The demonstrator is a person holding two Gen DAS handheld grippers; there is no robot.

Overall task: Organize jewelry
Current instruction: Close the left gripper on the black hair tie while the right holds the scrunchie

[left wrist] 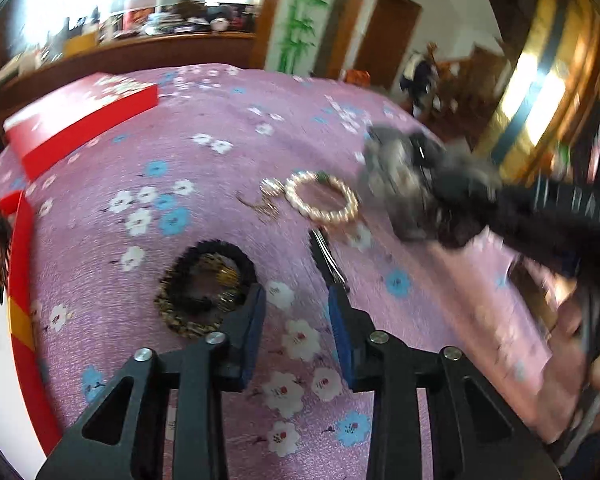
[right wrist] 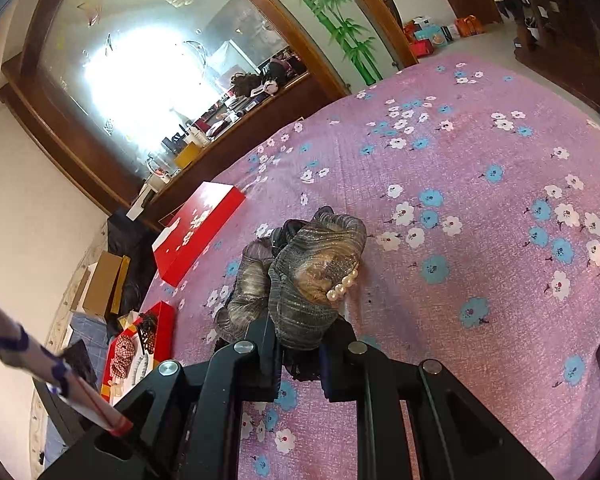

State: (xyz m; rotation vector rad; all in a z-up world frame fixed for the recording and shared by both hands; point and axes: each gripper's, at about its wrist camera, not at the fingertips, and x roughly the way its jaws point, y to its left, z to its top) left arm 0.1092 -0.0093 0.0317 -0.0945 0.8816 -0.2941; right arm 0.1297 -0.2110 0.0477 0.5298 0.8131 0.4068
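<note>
My right gripper (right wrist: 300, 354) is shut on a grey-brown fabric hair bow with pearls (right wrist: 308, 276), held above the pink flowered bedspread (right wrist: 480, 168); it shows blurred in the left wrist view (left wrist: 404, 184). My left gripper (left wrist: 296, 312) is open and empty above the bedspread. Just ahead of it lie a black and gold scrunchie (left wrist: 206, 288), a dark hair clip (left wrist: 328, 258), a pearl bracelet (left wrist: 322, 202) and a small gold chain piece (left wrist: 266, 198). An open red box (right wrist: 140, 348) holding hair accessories sits at the bed's left edge; its red wall shows in the left wrist view (left wrist: 20, 264).
The red box lid (left wrist: 80, 120) lies on the far left of the bed, also in the right wrist view (right wrist: 198, 228). A cluttered wooden shelf under a mirror (right wrist: 220, 116) runs behind the bed. Cardboard boxes (right wrist: 104, 284) stand on the floor at left.
</note>
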